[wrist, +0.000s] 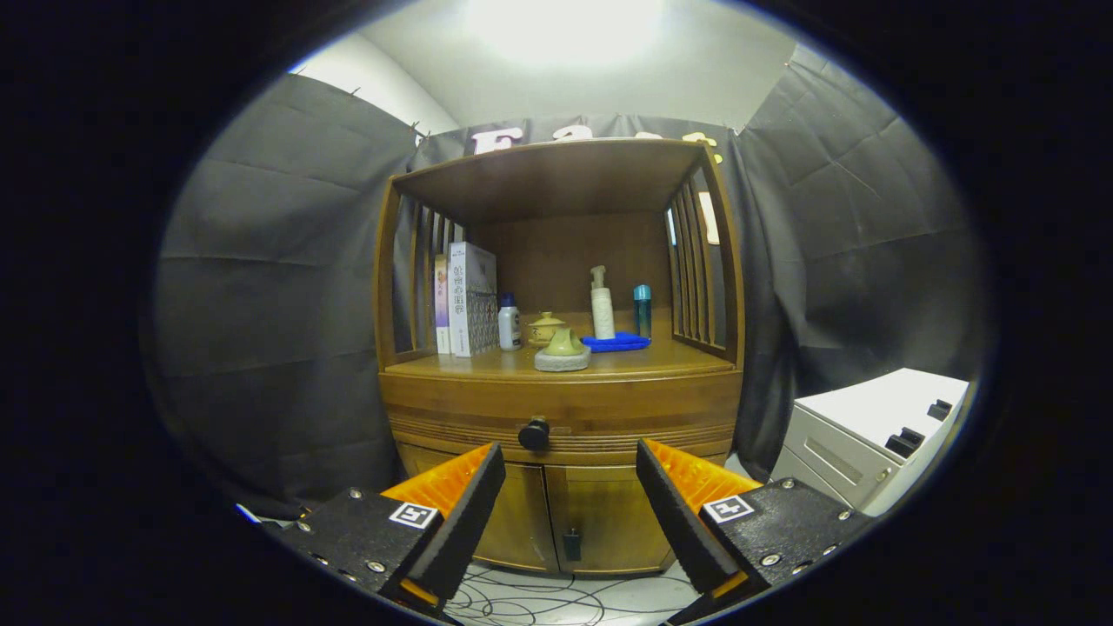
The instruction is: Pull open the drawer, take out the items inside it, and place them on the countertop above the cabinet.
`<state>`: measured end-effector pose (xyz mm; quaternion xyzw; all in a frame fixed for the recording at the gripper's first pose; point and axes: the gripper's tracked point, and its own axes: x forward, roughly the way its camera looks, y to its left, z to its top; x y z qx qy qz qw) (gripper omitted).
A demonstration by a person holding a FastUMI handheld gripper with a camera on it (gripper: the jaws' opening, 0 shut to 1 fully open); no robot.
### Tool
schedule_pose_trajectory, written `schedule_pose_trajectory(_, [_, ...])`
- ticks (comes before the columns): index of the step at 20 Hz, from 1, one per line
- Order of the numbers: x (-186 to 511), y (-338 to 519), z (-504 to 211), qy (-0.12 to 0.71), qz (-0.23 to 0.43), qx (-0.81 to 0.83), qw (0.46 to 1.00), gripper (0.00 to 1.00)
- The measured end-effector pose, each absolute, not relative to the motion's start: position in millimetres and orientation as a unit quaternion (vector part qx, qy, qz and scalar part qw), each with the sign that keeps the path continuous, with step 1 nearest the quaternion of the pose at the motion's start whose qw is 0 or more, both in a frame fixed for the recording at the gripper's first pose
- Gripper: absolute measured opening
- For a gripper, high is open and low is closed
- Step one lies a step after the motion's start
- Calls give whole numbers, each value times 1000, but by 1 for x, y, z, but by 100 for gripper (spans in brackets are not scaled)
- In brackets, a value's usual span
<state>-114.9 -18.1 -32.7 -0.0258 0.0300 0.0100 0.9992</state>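
On the wooden cabinet's surface (609, 361), going left to right, stand 2 books (465, 298) upright against the slatted side, a small white bottle (509, 322), a little lidded pot (546, 329) with a small teapot on a grey coaster (563, 350) in front of it, then a white pump bottle (602, 304) and a blue bottle (642, 311) on a blue tray (617, 342). Below that surface runs the drawer (561, 416), shut flush, its long axis lying level from left to right and its face turned toward the camera. The dark round knob (534, 434) sits at the middle of the drawer front, sticking straight out. The hand-held gripper (569, 487) hangs in front with its fingers spread wide apart and nothing between them. The knob lies just ahead of and above the gap, nearer the left finger than the right, so I judge the coming move needs a slight rise and leftward shift before closing, then a straight pull back. Off to the right stands a white unit (869, 435).
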Motion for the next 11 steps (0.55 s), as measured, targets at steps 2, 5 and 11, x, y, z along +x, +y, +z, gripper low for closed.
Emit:
schedule_pose_trajectory(2, [-115, -22, -32, 31, 6, -21, 999, 95])
schedule_pose_trajectory(5, [-113, -29, -32, 29, -3, -18, 999, 95])
schedule_pose_trajectory(11, [-109, -32, -31, 23, -6, -19, 1000, 95])
